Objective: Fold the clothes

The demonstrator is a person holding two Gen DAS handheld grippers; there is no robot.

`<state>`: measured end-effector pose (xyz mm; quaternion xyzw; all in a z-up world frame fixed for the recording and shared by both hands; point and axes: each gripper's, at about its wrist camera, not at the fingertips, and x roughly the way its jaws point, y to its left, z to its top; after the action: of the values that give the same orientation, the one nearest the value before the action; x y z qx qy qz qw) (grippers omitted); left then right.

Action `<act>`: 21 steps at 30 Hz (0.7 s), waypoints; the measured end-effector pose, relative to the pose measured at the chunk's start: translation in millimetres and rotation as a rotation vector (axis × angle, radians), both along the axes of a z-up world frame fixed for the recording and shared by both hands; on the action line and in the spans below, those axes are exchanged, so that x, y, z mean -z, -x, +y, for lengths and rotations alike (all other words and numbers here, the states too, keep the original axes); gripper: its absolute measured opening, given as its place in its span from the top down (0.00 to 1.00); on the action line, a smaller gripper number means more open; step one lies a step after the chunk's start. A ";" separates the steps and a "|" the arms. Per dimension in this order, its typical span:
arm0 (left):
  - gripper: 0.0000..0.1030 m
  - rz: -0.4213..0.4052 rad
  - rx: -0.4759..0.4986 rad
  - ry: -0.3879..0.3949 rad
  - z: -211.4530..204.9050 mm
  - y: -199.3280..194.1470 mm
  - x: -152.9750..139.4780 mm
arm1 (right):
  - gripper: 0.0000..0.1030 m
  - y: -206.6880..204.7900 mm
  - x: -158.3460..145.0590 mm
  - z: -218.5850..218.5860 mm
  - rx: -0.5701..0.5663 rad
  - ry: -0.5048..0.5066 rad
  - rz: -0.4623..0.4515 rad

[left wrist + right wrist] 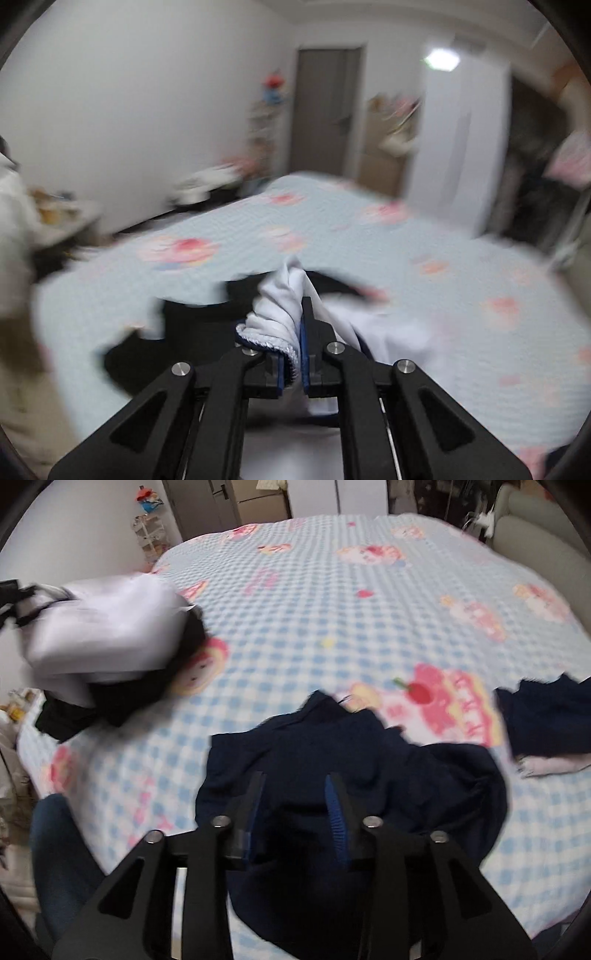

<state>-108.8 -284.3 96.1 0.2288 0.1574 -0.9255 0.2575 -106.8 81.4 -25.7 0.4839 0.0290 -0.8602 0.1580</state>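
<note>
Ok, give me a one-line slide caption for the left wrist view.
Left gripper shut on a bunched white garment, lifted above the checked bedspread; image motion-blurred.

A bed (332, 609) in blue-checked cartoon bedding bears a navy garment (351, 760) and a white-and-black bundle (110, 635).

- Even, soft indoor light; a ceiling lamp (441, 59) glares white at one o'clock in the left wrist view.
- Heavy motion blur smears that view's room and bedspread (461, 266).
- The right wrist view is sharper centrally, blurred toward nine o'clock.
- Fisheye bending and dark vignette ring both edges.
</note>
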 end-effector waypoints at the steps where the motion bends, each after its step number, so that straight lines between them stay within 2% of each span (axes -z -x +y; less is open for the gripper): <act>1: 0.72 -0.012 0.013 -0.018 2.5 -6.6 6.9 | 0.50 2.8 3.3 -0.2 0.013 -0.017 0.001; 2: 0.67 -0.024 0.025 -0.036 4.9 -13.3 13.8 | 0.46 5.5 6.6 -0.4 0.026 -0.034 0.003; 3: 0.65 -0.037 0.038 -0.054 7.4 -19.9 20.7 | 0.46 8.7 13.3 2.1 0.042 -0.050 -0.022; 4: 0.55 -0.049 0.050 -0.072 9.9 -26.6 27.5 | 0.46 11.9 20.4 4.9 0.057 -0.067 -0.049; 5: 0.50 -0.061 0.063 -0.091 12.4 -33.2 34.4 | 0.46 11.5 20.3 9.3 0.069 -0.068 -0.053; 7: 0.49 -0.086 0.088 -0.127 17.3 -46.5 48.2 | 0.45 10.4 17.4 20.5 0.097 -0.057 -0.026; 11: 0.51 -0.134 0.138 -0.199 27.2 -73.1 75.7 | 0.33 22.2 18.4 37.4 0.172 -0.117 0.002; 13: 0.51 -0.159 0.163 -0.235 32.2 -86.3 89.5 | 0.31 31.5 25.2 43.6 0.200 -0.124 -0.021; 14: 0.51 -0.171 0.177 -0.254 34.9 -92.8 96.4 | 0.24 37.7 34.9 43.6 0.198 -0.128 -0.043; 16: 0.49 -0.171 0.383 -0.349 77.3 -71.5 110.3 | 0.17 50.0 59.0 40.7 0.177 -0.143 -0.111; 17: 0.49 -0.211 0.497 -0.414 104.5 -51.4 123.4 | 0.18 56.0 73.3 37.7 0.158 -0.155 -0.159; 21: 0.49 -0.382 0.742 -0.598 180.9 11.4 186.1 | 0.23 47.6 60.9 56.4 0.176 -0.062 -0.135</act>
<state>-120.2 -103.3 -90.1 0.4977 0.2735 -0.8109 -0.1409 -154.4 137.7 -86.6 0.5462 0.0023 -0.8349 0.0685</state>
